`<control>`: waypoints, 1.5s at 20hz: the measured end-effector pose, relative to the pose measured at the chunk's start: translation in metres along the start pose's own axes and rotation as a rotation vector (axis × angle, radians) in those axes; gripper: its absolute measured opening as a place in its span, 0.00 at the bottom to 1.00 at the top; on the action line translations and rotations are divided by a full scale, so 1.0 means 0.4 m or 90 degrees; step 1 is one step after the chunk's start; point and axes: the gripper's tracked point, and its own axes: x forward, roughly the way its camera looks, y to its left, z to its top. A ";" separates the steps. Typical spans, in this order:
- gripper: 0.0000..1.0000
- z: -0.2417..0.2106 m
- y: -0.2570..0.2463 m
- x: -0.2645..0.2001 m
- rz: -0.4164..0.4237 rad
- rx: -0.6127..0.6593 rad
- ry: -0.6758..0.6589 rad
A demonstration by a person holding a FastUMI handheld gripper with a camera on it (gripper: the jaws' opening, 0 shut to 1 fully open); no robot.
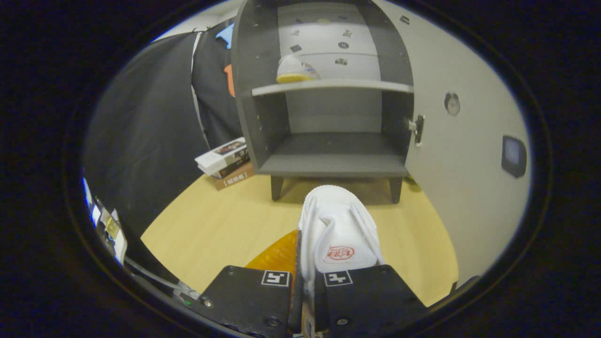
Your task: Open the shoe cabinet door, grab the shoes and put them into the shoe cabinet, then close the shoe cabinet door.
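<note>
My gripper is shut on a white shoe, pinching its side wall near the heel. The shoe's toe points toward the grey shoe cabinet and its yellow-orange sole shows to the left of the upper. The shoe hangs above the wooden floor, just short of the cabinet's legs. The cabinet door stands wide open to the right, and its lower shelf is bare. A second white shoe with a yellow sole rests on the upper shelf.
A stack of books lies on the wooden floor left of the cabinet. Black cloth forms the wall on the left. A cable and some small items lie at the floor's left edge.
</note>
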 end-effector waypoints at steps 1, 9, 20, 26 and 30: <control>0.13 0.061 -0.009 -0.014 -0.007 -0.003 -0.022; 0.13 0.472 -0.032 -0.022 -0.041 -0.027 -0.159; 0.13 0.881 -0.099 0.217 -0.091 -0.019 -0.246; 0.13 0.907 -0.150 0.420 -0.105 -0.027 -0.190; 0.13 0.890 -0.165 0.483 -0.114 -0.009 -0.152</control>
